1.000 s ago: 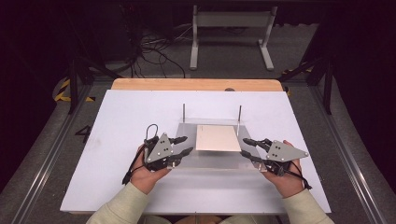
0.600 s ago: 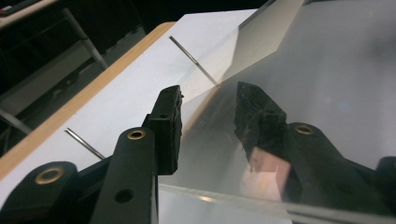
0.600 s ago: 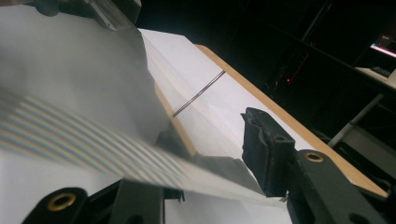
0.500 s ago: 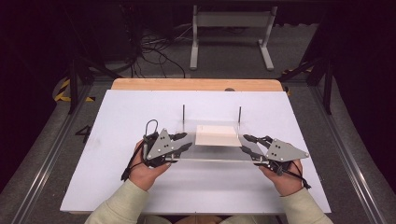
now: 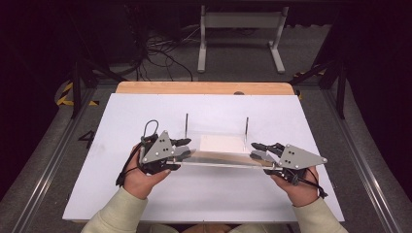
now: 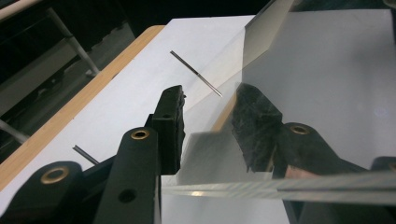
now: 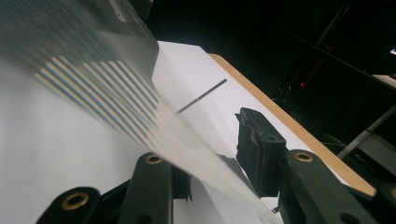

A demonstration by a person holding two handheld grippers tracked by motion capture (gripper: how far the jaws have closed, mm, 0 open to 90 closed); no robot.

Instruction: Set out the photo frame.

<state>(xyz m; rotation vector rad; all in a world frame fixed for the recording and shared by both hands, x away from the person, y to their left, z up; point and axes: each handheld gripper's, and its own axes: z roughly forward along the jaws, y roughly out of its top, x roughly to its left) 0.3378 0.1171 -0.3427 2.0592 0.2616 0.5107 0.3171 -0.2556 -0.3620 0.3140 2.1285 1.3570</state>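
Both tongs, the left tongs [image 5: 180, 148] and the right tongs [image 5: 262, 150], have just been closing and now grasp opposite ends of the clear acrylic sheet [image 5: 218, 154], raised off the white surface [image 5: 121, 116] before two upright pins [image 5: 186, 125], so carrying it onward likely calls for level, matched hands.

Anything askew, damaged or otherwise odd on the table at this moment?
Nothing damaged or spilled. The clear panel is tilted, near edge raised between the left gripper and right gripper. Two thin rods stand upright on the white board.
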